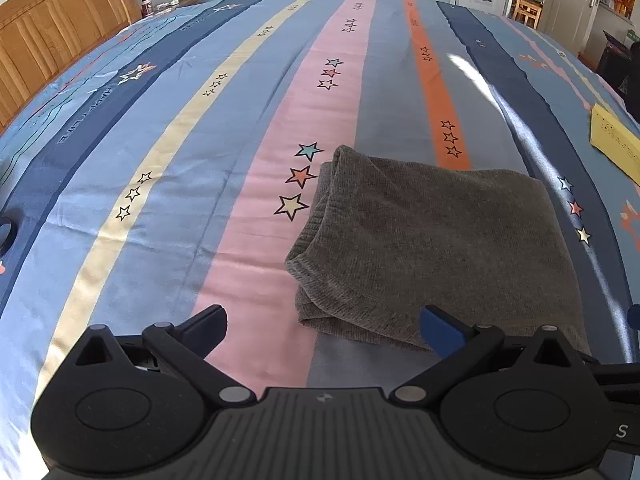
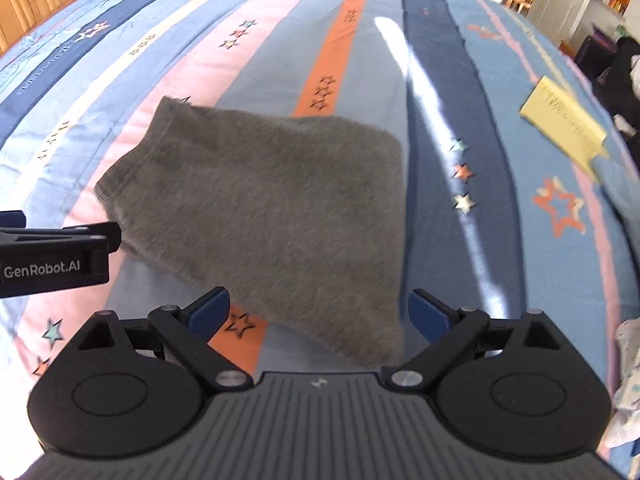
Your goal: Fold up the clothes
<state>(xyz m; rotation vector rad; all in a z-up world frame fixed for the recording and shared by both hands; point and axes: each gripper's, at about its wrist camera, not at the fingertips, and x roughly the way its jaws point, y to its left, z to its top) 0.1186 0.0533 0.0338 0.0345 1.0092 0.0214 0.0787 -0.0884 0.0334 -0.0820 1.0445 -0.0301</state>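
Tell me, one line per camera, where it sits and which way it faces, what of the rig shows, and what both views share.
Left wrist: on the left tool, facing along the bed; its open fingers show, the grey folded garment ahead to the right.
Right wrist: on the right tool, facing the same garment; its open fingers show, the left tool enters from the left edge.
Shared: garment, striped star bedsheet, yellow paper.
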